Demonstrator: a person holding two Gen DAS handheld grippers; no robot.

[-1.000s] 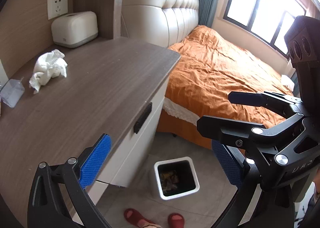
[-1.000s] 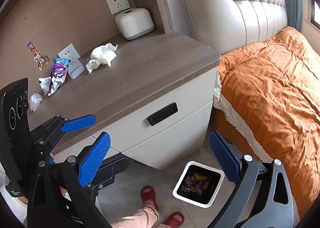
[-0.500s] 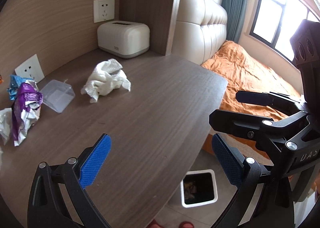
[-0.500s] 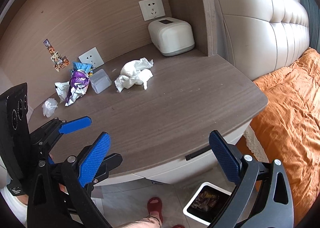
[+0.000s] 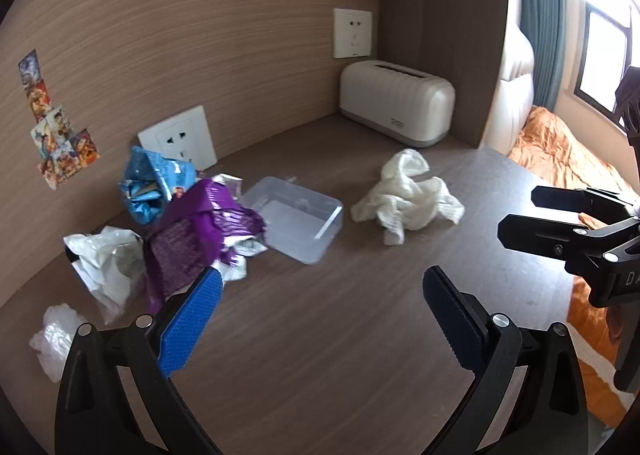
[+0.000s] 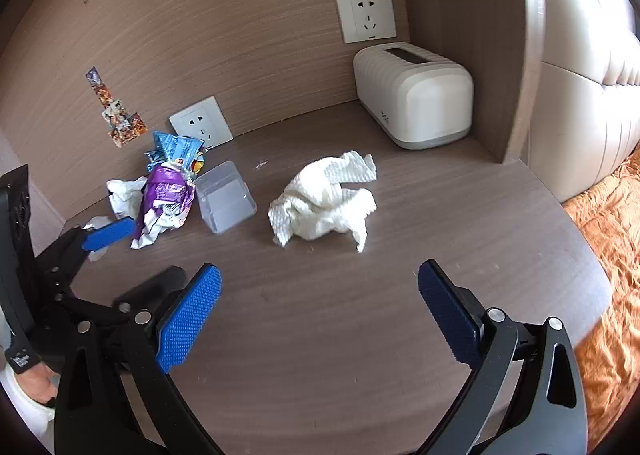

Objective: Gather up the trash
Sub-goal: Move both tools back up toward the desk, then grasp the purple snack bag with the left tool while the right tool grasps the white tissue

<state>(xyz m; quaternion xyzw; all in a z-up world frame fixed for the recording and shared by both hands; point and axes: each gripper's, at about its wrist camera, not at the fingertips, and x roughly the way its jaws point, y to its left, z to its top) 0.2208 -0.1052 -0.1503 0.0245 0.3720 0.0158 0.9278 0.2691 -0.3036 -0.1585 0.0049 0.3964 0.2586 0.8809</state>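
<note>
Desk: wood-grain top (image 6: 360,335) in a bedside alcove, and we see all its trash uncollected.
Far left: clear plastic wad (image 5: 56,335) and white crumpled bag (image 5: 108,263).
Centre-left: purple wrapper (image 5: 192,231) and blue packet (image 5: 152,183), touching the clear plastic box (image 5: 296,223).
Centre-right: crumpled tissue (image 6: 324,199), lying alone.
Our tools: left gripper (image 5: 320,319) and right gripper (image 6: 320,315) both spread wide and empty.
Change: a second ago we faced the floor bin; now both cameras face the desk.
</note>
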